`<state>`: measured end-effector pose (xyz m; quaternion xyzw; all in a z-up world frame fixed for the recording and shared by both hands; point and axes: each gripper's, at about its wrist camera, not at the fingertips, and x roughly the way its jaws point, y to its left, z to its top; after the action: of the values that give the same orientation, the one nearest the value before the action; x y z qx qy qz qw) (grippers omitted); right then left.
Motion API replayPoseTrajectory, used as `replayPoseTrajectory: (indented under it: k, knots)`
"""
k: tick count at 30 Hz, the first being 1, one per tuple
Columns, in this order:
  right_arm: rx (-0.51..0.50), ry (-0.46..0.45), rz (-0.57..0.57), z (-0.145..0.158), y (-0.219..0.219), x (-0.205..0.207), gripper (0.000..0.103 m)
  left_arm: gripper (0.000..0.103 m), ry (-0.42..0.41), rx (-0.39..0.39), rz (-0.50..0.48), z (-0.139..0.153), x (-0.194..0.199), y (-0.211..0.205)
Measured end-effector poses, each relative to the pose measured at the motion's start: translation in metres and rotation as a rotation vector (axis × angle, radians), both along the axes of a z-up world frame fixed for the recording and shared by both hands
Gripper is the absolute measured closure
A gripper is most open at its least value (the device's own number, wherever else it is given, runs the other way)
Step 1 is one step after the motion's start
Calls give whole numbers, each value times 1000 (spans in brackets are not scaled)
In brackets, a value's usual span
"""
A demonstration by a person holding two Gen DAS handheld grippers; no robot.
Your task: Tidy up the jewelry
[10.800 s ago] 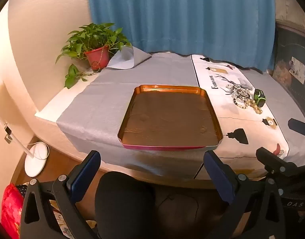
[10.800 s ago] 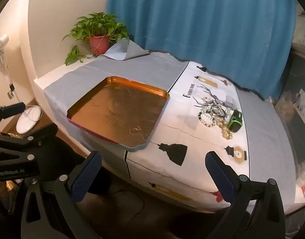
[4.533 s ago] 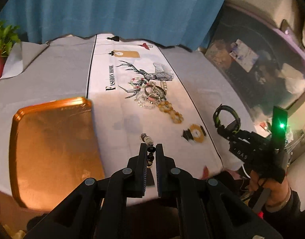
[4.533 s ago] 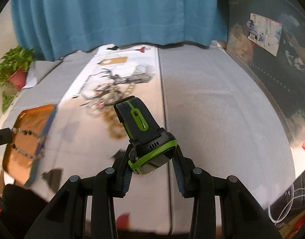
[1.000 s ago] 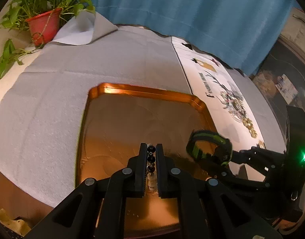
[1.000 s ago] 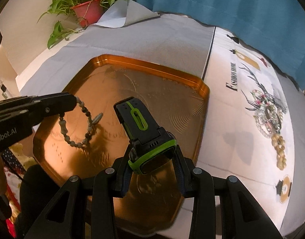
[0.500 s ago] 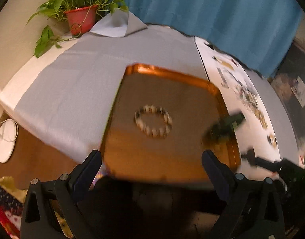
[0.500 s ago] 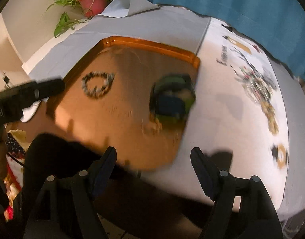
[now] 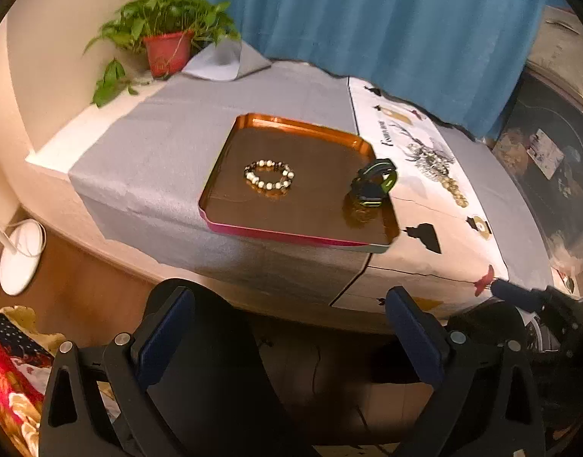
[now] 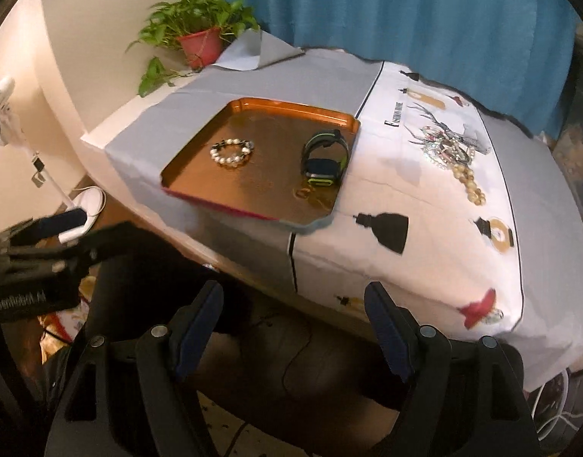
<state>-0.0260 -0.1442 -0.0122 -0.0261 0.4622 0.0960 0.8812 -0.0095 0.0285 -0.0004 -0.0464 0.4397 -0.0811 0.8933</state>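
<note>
Now both claws stand clear of the table's near edge, empty. Left claw (image 9: 289, 327): jaws wide apart, having just opened, nothing between them. Right claw (image 10: 293, 323): jaws apart too, a little narrower, also just opened, nothing between.

Step in hand, as I judge it: going for the next pieces. To do it well, swing toward the pile (image 10: 449, 146) on the white cloth (image 10: 425, 228), well to the right of the tray (image 10: 253, 108). The pile is tangled, so pick a strand at its edge, pinch one piece only, lift slowly and watch for neighbours trailing along. The gold bead strand (image 10: 468, 184) at the pile's near end looks the easiest: it lies partly free.

Already in the tray: a bead bracelet (image 9: 269, 178), a closed ring of pale and dark beads, lying flat left of centre; a black-and-green watch (image 9: 373, 186), strap looped, resting near the right rim. They lie well apart, with bare floor between for more. Tray is copper-coloured, shallow, sitting mostly on grey cloth (image 9: 158, 144).
</note>
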Motion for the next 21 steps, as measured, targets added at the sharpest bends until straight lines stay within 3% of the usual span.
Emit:
replayPoseTrajectory:
  k: [8, 21]
  knots:
    - [15, -29, -30, 5, -17, -35, 26, 4, -58, 40, -51, 19, -26, -25]
    - [37, -36, -49, 3, -28, -49, 26, 4, -67, 74, -73, 23, -42, -41]
